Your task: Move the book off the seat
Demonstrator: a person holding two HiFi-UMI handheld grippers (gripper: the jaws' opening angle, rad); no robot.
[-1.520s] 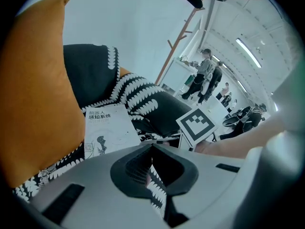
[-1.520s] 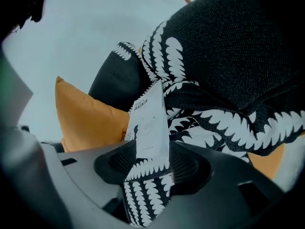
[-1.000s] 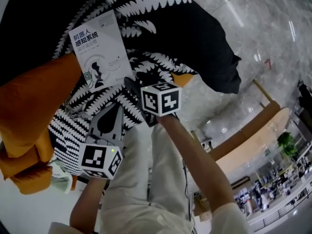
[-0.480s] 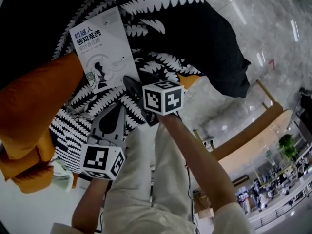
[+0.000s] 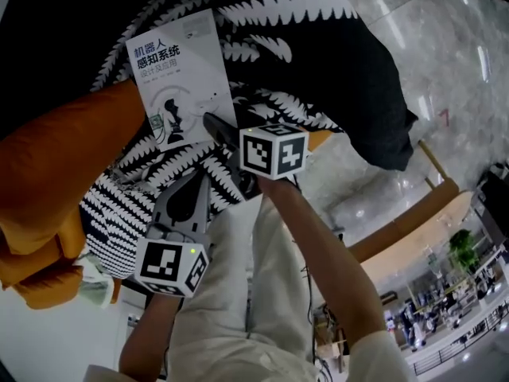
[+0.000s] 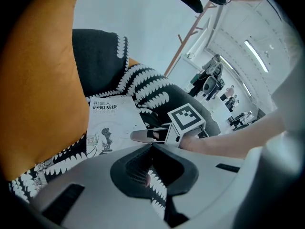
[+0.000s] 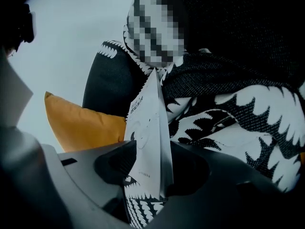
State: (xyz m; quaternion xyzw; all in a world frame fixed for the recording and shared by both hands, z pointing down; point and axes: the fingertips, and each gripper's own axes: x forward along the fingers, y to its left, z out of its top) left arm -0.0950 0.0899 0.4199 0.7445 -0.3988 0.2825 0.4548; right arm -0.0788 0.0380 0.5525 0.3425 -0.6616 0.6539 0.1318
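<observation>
Paper cover on the book (image 5: 181, 78), smooth, near matt, printed. Woven cloth on the leaf-pattern throw (image 5: 270, 22), matt, slightly coarse in the right gripper view. Orange cushion (image 5: 56, 173): plain cloth, matt, fine-grained. Polished stone on the floor (image 5: 445, 62), glossy, light streaks reflected. Moulded grey plastic on the left gripper (image 6: 151, 146) and right gripper (image 7: 148, 149), smooth, matt. Dark ribbed pads (image 6: 136, 163) inside the left jaws, rubber-like. Marker cube (image 5: 274, 150): flat matt faces. Trousers (image 5: 238, 293): pale cloth, creased.
</observation>
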